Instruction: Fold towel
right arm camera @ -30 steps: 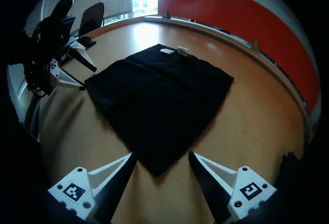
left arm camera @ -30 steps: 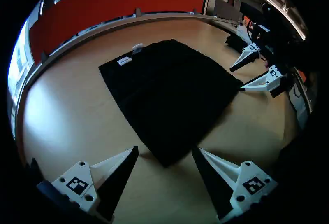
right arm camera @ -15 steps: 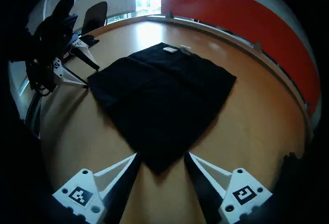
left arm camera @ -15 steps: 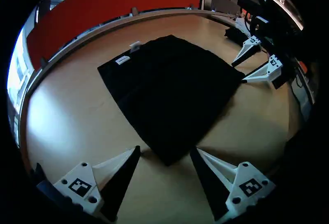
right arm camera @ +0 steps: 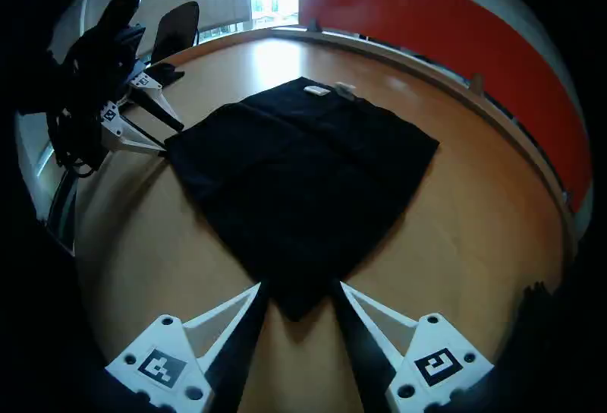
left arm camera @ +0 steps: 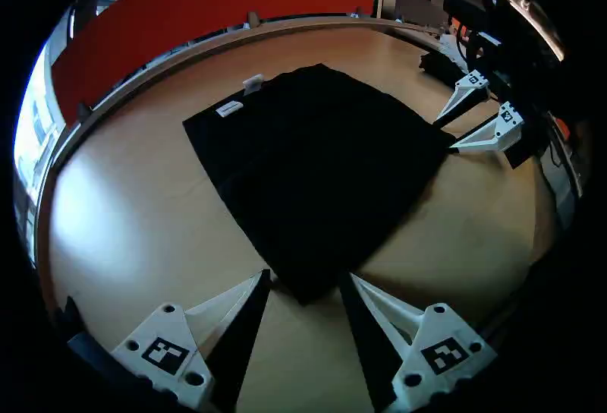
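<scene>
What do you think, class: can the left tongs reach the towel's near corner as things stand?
Probably yes: the near corner of the towel lies flat on the table between the open left tongs, with nothing in the way.

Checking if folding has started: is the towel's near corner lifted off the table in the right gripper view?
No, the towel lies flat on the table, its corner between the right gripper's open fingers.

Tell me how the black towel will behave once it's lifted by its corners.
The black towel lies flat with faint creases, so it will probably sag limply between the left gripper and right gripper. It looks thin, likely light. On the smooth table it may slide if pushed.
</scene>
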`<state>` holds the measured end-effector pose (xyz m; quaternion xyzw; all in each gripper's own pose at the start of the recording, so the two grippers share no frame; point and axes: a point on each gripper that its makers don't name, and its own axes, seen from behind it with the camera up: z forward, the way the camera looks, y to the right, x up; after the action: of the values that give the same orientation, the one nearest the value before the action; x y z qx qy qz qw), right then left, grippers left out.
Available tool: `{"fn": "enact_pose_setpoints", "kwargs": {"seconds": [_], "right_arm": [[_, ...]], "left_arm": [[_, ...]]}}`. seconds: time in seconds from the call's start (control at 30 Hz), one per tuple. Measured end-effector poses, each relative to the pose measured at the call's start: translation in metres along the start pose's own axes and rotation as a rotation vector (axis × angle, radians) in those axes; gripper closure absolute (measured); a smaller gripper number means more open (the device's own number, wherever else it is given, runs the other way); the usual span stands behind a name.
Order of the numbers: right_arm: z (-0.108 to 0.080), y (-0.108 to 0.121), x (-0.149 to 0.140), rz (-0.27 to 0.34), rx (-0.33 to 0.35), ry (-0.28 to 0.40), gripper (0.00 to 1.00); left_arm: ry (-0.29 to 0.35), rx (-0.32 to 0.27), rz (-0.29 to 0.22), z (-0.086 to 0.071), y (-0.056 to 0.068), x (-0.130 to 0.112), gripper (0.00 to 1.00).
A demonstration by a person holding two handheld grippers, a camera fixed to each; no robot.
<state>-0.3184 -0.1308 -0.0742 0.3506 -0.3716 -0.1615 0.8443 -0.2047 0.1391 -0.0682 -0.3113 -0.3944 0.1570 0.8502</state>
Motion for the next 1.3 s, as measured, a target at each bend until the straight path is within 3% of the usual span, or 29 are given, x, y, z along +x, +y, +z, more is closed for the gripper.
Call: {"fn": "enact_pose_setpoints", "kwargs": {"seconds": [0.17, 0.33, 0.43, 0.7, 1.1, 1.3], "right_arm": [[-0.001, 0.001, 0.000, 0.009, -0.004, -0.005, 0.52], [-0.001, 0.001, -0.001, 0.018, -0.001, -0.008, 0.74], [0.000, -0.002, -0.001, 0.021, 0.011, -0.009, 0.80], [-0.005, -0.005, 0.003, 0.023, 0.011, 0.005, 0.83], [-0.027, -0.003, 0.026, 0.068, -0.004, 0.060, 0.83], [-0.043, -0.007, 0.037, 0.047, -0.003, 0.071, 0.83]], "left_arm": [[-0.008, -0.005, 0.007, 0.000, 0.004, 0.000, 0.50], [-0.016, -0.004, 0.010, 0.000, 0.008, 0.001, 0.71], [-0.017, -0.001, 0.008, 0.001, 0.008, 0.002, 0.83], [0.003, 0.007, -0.006, -0.004, 0.007, 0.015, 0.88], [0.037, 0.003, -0.057, -0.030, 0.004, 0.039, 0.88], [0.040, -0.012, -0.086, -0.044, 0.006, 0.047, 0.88]]}}
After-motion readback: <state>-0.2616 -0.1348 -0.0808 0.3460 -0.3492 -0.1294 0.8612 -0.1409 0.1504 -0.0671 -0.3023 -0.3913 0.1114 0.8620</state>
